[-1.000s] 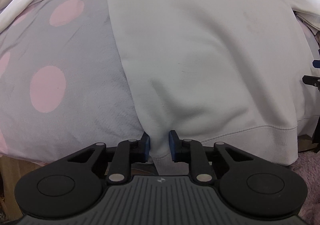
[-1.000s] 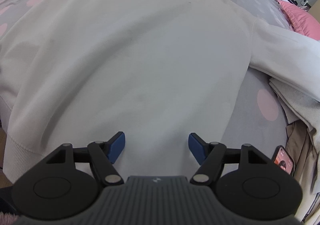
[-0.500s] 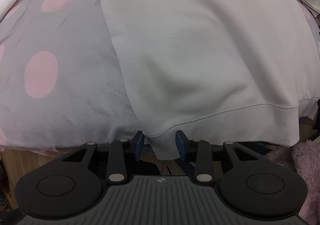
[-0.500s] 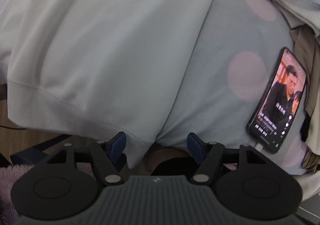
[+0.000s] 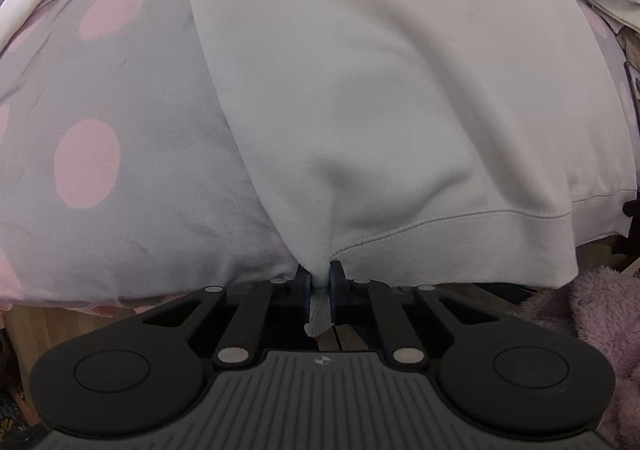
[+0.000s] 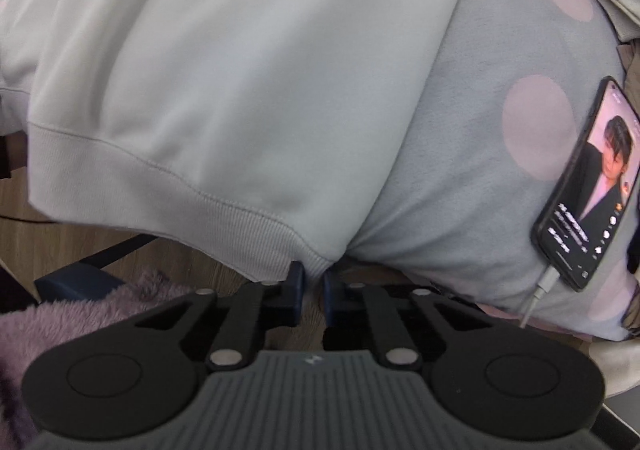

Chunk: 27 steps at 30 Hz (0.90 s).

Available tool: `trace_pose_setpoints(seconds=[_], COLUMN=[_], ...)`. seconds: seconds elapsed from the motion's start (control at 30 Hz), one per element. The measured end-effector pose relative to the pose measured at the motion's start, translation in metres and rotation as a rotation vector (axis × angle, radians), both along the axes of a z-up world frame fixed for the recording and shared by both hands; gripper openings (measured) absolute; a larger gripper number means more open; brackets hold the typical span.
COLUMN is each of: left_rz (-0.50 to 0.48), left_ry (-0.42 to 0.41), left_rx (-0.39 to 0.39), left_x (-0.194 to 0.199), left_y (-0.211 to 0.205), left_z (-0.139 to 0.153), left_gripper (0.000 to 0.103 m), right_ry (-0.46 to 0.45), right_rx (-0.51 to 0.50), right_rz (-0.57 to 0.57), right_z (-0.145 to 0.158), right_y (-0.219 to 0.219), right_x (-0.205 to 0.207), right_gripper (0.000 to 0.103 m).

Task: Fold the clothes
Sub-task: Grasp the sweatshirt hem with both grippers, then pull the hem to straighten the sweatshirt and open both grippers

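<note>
Currently, with the left gripper (image 5: pixel 319 284) and right gripper (image 6: pixel 314 278) each pinched tight on a bottom hem corner of the white sweatshirt (image 5: pixel 380 90) spread ahead of the fingers over the dotted bed (image 5: pixel 120 150), lift both corners evenly, keeping the hem taut.

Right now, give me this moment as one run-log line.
step: hem grasp | left tool: shut on sweatshirt hem corner | right tool: shut on opposite hem corner | phone: on bedspread, right of sweatshirt

A home bedroom: polka-dot bedding (image 5: pixel 120 210), charging phone (image 6: pixel 588 186), fluffy rug (image 6: pixel 60 326).
</note>
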<state>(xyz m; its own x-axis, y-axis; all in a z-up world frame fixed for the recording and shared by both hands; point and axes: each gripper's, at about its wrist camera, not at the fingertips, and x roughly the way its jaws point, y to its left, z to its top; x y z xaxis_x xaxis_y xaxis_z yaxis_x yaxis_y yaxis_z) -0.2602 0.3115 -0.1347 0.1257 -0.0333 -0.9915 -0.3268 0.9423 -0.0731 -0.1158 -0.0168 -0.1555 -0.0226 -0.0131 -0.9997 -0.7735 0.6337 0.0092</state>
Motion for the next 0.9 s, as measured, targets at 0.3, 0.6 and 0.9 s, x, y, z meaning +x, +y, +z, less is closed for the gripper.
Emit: trace_pose_setpoints(seconds=[0.3,0.6,0.9], left_rz=[-0.086,-0.109,0.085], left_ry=[0.039,0.116,0.020], left_rx=[0.050,-0.020,0.048], left_x=[-0.017,-0.001,-0.004], left_y=[0.012,0.016,0.054], left_z=[0.056,0.030,0.025], left_gripper=[0.006,0.012,0.040], right_ry=[-0.072,-0.048,-0.056], right_rx=[-0.165,-0.092,-0.015], right_rz=[0.117,0.113,0.161], right_z=[0.051,0.030,0.019], right_y=[-0.032,-0.013,0.039], right_x=[0.005,-0.009,-0.023], right_gripper=[0.000,0.004,0.013])
